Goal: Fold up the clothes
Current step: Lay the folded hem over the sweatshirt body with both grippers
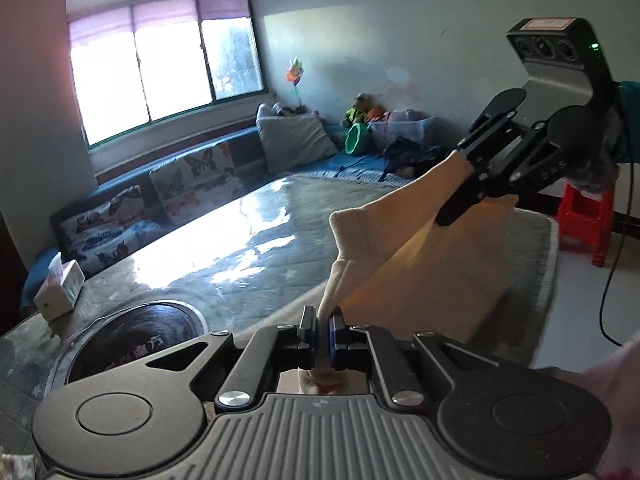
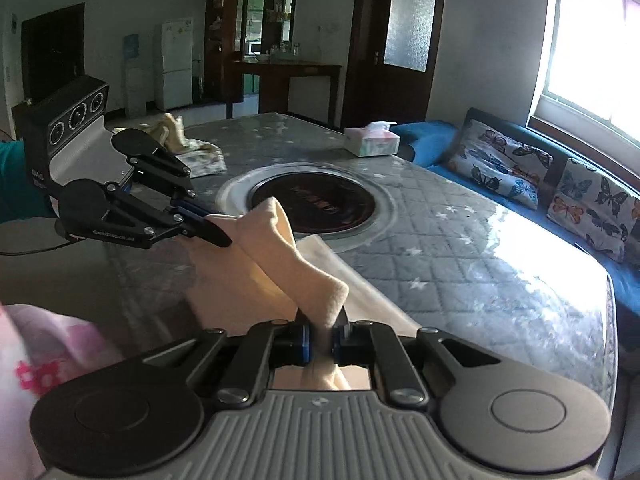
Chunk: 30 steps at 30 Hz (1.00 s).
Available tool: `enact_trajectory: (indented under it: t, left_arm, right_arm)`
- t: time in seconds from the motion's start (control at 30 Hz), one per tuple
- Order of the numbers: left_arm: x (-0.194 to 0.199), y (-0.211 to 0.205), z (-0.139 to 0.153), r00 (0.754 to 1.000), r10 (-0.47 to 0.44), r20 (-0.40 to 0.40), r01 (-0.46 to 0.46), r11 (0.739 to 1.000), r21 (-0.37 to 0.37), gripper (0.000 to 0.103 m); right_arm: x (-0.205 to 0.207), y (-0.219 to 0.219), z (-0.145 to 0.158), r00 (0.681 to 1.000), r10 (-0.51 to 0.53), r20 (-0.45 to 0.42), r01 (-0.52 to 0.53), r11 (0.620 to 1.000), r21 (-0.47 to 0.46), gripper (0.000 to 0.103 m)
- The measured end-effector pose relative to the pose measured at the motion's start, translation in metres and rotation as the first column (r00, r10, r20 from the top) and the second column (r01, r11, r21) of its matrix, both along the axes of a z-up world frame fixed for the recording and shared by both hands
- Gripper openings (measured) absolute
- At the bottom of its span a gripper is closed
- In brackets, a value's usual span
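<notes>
Cream garment [image 1: 420, 264] pinched between both closed grippers

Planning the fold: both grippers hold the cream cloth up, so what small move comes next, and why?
Probably carry both ends forward and lower them: the left gripper and right gripper pinch the cream cloth, lifted above the table.

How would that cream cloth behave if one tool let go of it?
Probably floppy: the cream cloth sags and creases between the left tool and right tool. It looks light, hanging from small pinches. Its fuzzy surface likely resists slipping.
</notes>
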State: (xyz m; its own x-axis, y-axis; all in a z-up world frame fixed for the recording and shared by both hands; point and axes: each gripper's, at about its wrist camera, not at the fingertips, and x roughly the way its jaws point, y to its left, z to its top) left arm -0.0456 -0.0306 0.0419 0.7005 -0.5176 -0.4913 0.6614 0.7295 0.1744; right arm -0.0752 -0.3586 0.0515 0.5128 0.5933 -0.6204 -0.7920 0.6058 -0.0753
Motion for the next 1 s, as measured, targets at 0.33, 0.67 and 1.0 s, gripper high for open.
enact_trajectory:
  t: [0.33,0.67,1.0]
  left_arm:
    - [0.111,-0.015,-0.044,0.991,0.109,-0.082,-0.105,0.993,0.051,0.007]
    - [0.129,-0.014,-0.067,0.976,0.193,-0.103,-0.188,0.981,0.054,0.015]
    - [0.13,-0.022,-0.069,0.963,0.256,-0.089,-0.251,0.966,0.062,0.02]
  right_arm:
    - [0.114,0.016,-0.049,0.996,-0.069,-0.061,0.067,0.997,-0.046,0.011]
    - [0.116,-0.013,-0.085,0.963,-0.248,-0.105,0.258,0.963,0.084,0.036]
    - [0.088,-0.067,-0.097,0.887,-0.425,-0.179,0.446,0.889,0.1,0.035]
